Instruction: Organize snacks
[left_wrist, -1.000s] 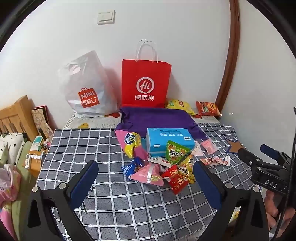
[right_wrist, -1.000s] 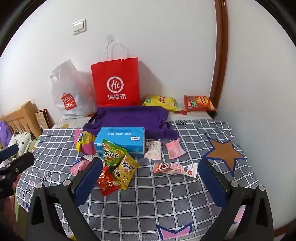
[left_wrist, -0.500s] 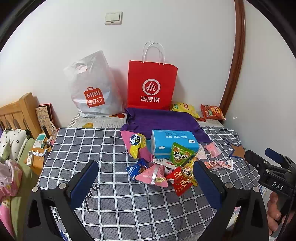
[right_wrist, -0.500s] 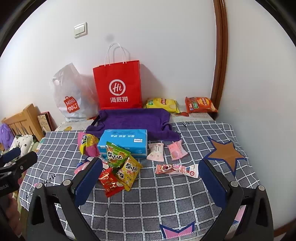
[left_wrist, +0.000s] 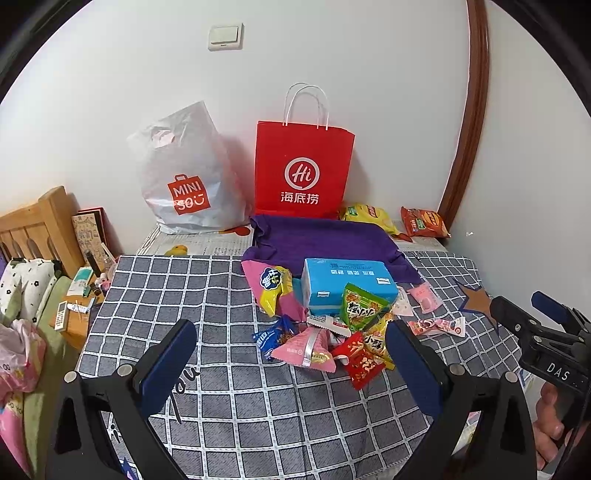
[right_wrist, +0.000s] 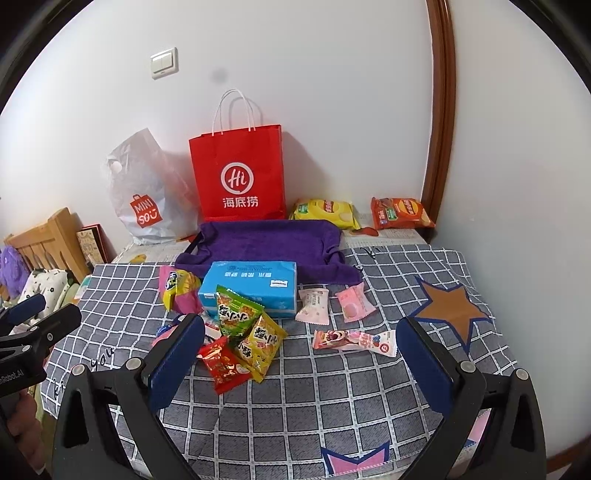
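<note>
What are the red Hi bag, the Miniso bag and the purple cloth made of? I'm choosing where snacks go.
Red Hi bag: looks like matte paper, with crisp folded edges and white cord handles. Miniso bag: thin translucent plastic, wrinkled, with a die-cut handle. Purple cloth: fuzzy, towel-like fabric, probably terry.

red bag (right_wrist: 240, 173): matt paper | snack packets (right_wrist: 240, 332): glossy plastic film | purple towel (right_wrist: 266, 243): rough cloth
</note>
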